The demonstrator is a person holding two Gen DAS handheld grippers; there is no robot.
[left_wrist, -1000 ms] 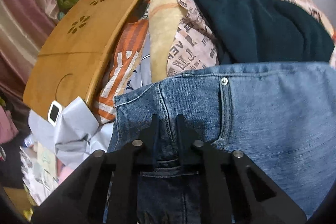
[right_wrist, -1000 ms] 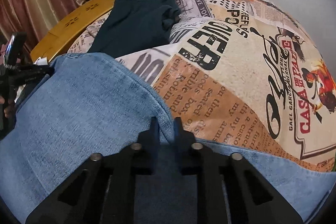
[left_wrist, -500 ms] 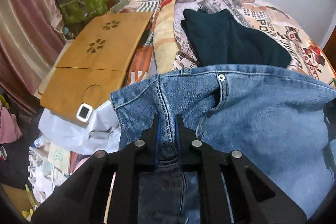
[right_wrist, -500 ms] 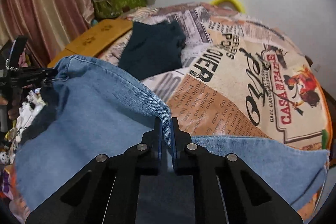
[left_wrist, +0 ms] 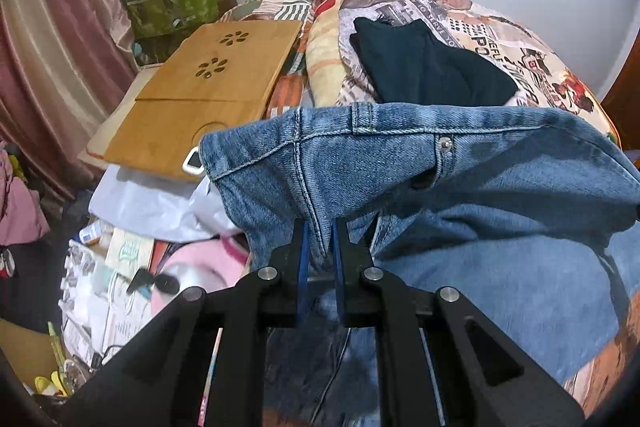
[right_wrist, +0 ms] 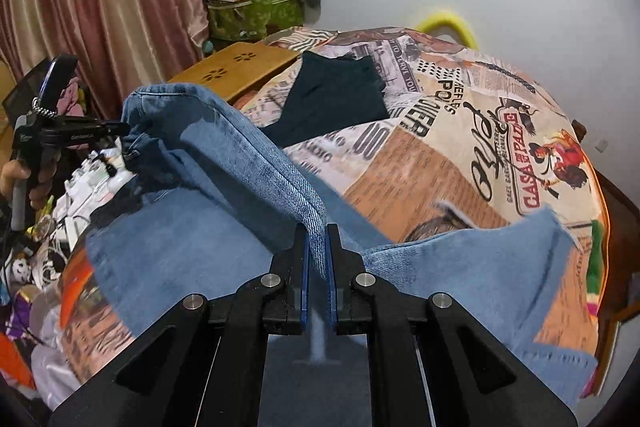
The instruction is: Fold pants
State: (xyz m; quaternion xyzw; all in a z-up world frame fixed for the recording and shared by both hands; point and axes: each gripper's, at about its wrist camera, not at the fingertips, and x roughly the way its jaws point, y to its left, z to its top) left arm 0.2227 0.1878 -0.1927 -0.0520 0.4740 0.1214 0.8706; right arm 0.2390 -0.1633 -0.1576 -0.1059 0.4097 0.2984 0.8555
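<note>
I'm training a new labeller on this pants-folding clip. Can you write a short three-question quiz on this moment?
1. True or false: both grippers are shut on the jeans.
2. What lies on the patterned bedspread beyond the jeans: A) a folded dark garment, B) a white towel, C) a red pillow?
3. Fill in: the wooden lap desk has flower-shaped ____ cut into it.

Key
1. True: the left gripper pinches the denim by a seam near the waistband, and the right gripper pinches a folded edge.
2. A, the dark garment.
3. holes.
</note>
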